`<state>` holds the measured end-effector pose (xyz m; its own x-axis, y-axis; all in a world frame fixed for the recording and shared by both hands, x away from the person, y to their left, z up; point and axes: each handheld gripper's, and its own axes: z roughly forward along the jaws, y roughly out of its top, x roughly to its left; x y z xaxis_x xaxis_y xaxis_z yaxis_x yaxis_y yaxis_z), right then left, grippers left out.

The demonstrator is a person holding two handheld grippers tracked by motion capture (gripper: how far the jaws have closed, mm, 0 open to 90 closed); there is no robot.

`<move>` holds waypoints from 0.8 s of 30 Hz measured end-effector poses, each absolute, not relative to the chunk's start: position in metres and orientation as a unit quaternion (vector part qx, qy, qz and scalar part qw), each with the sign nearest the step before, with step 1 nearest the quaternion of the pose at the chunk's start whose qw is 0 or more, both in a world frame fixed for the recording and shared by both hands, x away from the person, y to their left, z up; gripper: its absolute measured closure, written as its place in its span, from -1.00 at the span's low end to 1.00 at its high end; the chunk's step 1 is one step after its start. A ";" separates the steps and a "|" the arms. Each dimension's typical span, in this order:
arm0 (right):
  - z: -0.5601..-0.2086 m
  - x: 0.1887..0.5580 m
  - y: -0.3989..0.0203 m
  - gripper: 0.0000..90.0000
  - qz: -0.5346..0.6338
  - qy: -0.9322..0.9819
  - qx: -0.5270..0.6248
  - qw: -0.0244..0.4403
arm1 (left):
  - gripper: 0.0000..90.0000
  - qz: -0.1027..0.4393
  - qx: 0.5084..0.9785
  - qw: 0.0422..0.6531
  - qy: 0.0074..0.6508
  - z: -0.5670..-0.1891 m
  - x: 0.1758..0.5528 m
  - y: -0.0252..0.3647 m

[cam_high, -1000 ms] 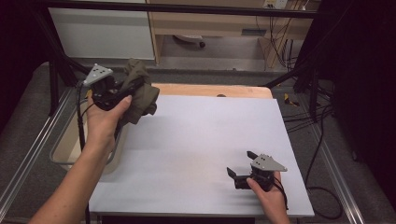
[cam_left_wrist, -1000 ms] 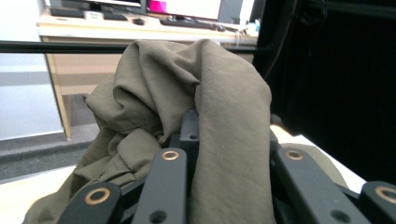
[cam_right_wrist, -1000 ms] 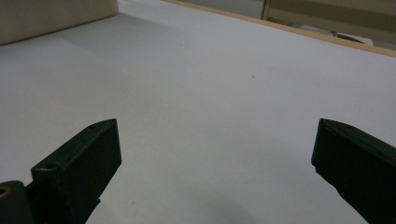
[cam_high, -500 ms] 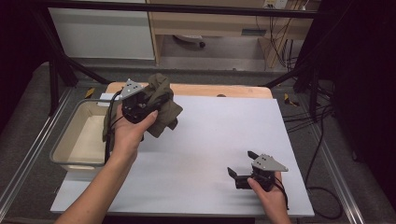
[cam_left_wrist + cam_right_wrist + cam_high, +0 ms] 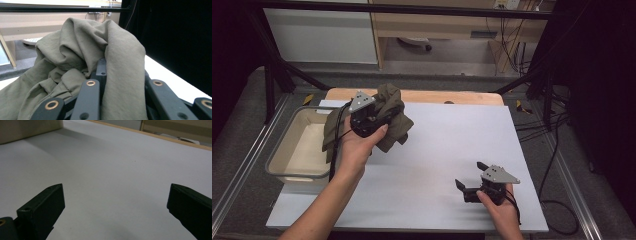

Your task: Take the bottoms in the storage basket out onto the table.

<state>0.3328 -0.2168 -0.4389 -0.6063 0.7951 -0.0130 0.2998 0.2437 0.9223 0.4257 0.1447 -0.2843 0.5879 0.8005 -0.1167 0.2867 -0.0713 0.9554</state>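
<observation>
A crumpled olive-green cloth (image 5: 396, 111) hangs from my left gripper (image 5: 384, 119), which is shut on it above the back left of the white table (image 5: 442, 135). In the left gripper view the cloth (image 5: 82, 47) is bunched between the black jaws and drapes over them, hiding the fingertips of the left gripper (image 5: 117, 75). Low over the table's front right, the right gripper (image 5: 470, 175) stands open. Nothing lies between the two black fingers of the right gripper (image 5: 115, 200), and bare tabletop shows beyond them.
A beige plastic bin (image 5: 282, 150) sits off the table's left edge, just left of the cloth; its wall also appears as the bin (image 5: 30, 127) in the right gripper view. A wooden strip (image 5: 462, 97) runs along the table's far edge. Cables (image 5: 557, 135) trail at the right.
The left hand has carried the cloth rightward and a little lower, from above the bin to above the table's back left. The right gripper has stayed put.
</observation>
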 end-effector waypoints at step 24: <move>-0.439 0.332 -0.217 -0.95 0.494 0.748 0.366 0.251 | 0.60 0.207 0.718 0.545 0.380 -0.311 0.419 0.118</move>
